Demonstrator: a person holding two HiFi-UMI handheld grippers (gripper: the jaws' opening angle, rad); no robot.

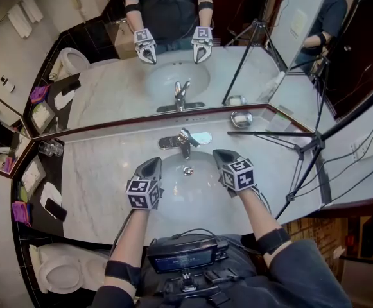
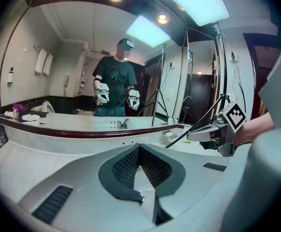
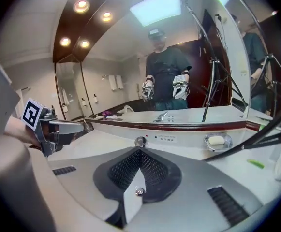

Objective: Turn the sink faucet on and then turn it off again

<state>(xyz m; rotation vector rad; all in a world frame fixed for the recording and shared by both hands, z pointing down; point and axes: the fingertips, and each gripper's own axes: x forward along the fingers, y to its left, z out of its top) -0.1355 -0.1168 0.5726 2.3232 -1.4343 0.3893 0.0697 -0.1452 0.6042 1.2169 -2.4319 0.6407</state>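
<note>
White marble countertop, basin sunk in front of faucet, soap dish right of faucet, glasses far left of faucet, black tripod standing far right of faucet.

The bench is polished pale marble with grey veins, backed by a glossy dark red strip. The faucet and soap dish are shiny chrome metal. The sink is smooth, glossy white. The left tongs and right tongs are matt grey plastic with black, rough-gridded pads.

Mirror ahead — left hand-held gripper jaws together, empty; right hand-held gripper alongside.
</note>
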